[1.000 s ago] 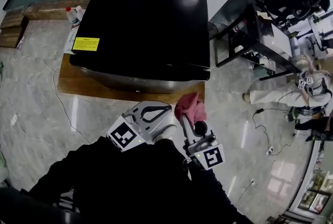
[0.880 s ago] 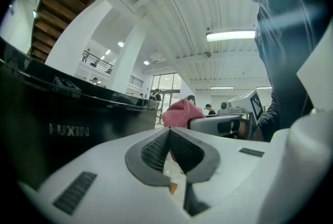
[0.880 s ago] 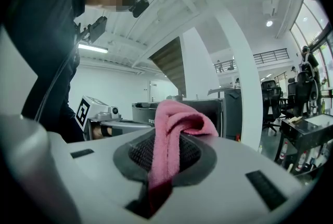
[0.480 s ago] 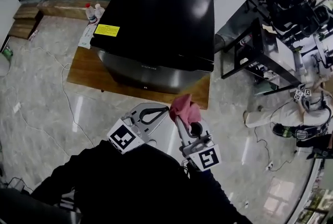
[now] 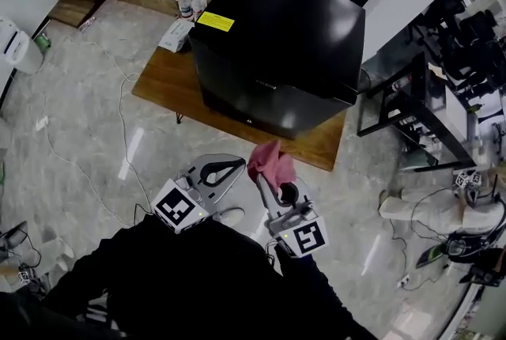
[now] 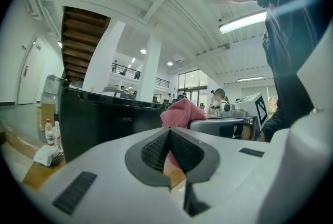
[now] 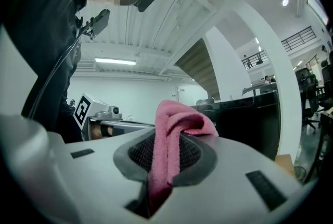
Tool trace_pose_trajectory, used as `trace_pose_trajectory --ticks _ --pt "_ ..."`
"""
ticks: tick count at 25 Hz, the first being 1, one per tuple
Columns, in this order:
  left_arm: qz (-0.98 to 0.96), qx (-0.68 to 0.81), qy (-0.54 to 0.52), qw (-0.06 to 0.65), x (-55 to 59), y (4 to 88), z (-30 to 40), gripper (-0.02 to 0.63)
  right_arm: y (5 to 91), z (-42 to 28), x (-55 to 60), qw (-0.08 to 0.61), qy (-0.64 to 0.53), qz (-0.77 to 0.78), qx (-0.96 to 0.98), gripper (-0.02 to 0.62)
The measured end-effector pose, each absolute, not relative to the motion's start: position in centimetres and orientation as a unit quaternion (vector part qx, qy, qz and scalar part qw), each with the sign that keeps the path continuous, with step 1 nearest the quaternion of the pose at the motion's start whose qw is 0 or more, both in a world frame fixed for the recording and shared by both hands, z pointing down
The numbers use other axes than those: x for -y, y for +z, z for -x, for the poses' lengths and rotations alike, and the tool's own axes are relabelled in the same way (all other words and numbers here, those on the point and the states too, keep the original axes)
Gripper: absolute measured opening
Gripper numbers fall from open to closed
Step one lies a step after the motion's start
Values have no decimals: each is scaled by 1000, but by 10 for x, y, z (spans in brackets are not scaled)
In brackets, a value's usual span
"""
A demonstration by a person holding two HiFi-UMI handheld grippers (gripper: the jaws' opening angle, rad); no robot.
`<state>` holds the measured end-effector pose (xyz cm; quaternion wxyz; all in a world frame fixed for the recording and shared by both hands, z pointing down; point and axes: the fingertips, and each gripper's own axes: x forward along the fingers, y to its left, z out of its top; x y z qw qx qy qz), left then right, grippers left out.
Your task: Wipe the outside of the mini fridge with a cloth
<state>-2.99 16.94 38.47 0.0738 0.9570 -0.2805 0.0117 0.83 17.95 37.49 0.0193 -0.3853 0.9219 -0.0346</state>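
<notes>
The person stood back from the mini fridge (image 5: 277, 46), which sat on a low wooden board (image 5: 158, 89) on the floor. No wiping had started, I think, because the pink cloth (image 5: 269, 160) was well apart from the fridge. The right gripper (image 5: 267, 176) had its jaws squeezed on the cloth. The left gripper (image 5: 231, 169) was just beside it, with its jaws pressed together and nothing between them.

The cloth looked bunched up, with only a fold caught in the jaws. A hard rub on the fridge might pull it out. A thin cable (image 5: 118, 133) lay on the floor near the board, and a foot could catch on it when stepping closer.

From above I could see the fridge's shiny top, its yellow sticker (image 5: 215, 21) and the cable. The gripper views did not show those. The right gripper view showed how deep the cloth sat between the pads. The left gripper view showed the fridge's dark side and two bottles (image 6: 50, 132) beside it.
</notes>
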Motion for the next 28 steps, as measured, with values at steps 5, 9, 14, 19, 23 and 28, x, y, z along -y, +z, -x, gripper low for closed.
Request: trace_pose_trajectory --ticks 5,9,14,19,23,28 --pt "-950 305 7 65 -170 378 75 6 372 31 -184 5 -28 370 -928 58" --pt "-948 315 -5 46 -158 375 119 6 368 72 -173 7 -24 367 -930 58" --pt "-950 310 -14 34 -136 368 195 6 368 145 -148 9 -35 392 -919 58" --pt "-953 301 -14 36 -104 368 286 6 373 229 -112 5 -54 419 -906 58" --pt "-957 288 -14 41 -79 371 353 6 375 295 -87 4 -56 434 -899 58" --pt "-962 272 -18 35 -54 370 407 6 380 351 -65 10 -72 453 -888 58"
